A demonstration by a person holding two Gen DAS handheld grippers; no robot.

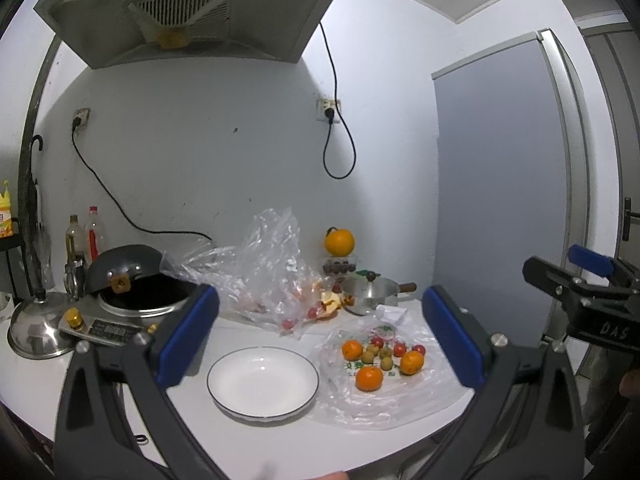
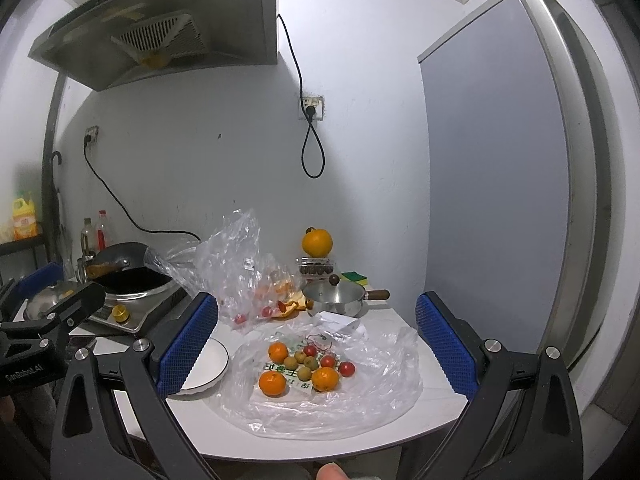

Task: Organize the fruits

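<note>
A flat clear plastic bag (image 1: 392, 400) (image 2: 360, 400) on the white table holds three tangerines (image 1: 369, 378) (image 2: 273, 383), several small brownish longans (image 1: 386, 363) (image 2: 303, 373) and red cherry tomatoes (image 1: 400, 349) (image 2: 346, 368). An empty white plate (image 1: 263, 384) (image 2: 208, 364) with a dark rim sits left of the bag. My left gripper (image 1: 320, 344) is open and empty, held above the plate and fruit. My right gripper (image 2: 316, 344) is open and empty, held above the fruit pile; it also shows at the right edge of the left wrist view (image 1: 576, 276).
A crumpled plastic bag (image 1: 264, 272) (image 2: 240, 268) with more fruit and peel lies behind. A small steel pot (image 1: 370, 292) (image 2: 336, 298), a large orange (image 1: 339, 241) (image 2: 317, 242) on a box, a wok on a cooker (image 1: 140, 292), a lid (image 1: 34, 328) and bottles (image 1: 93, 234) stand around. A fridge (image 2: 500, 200) is at right.
</note>
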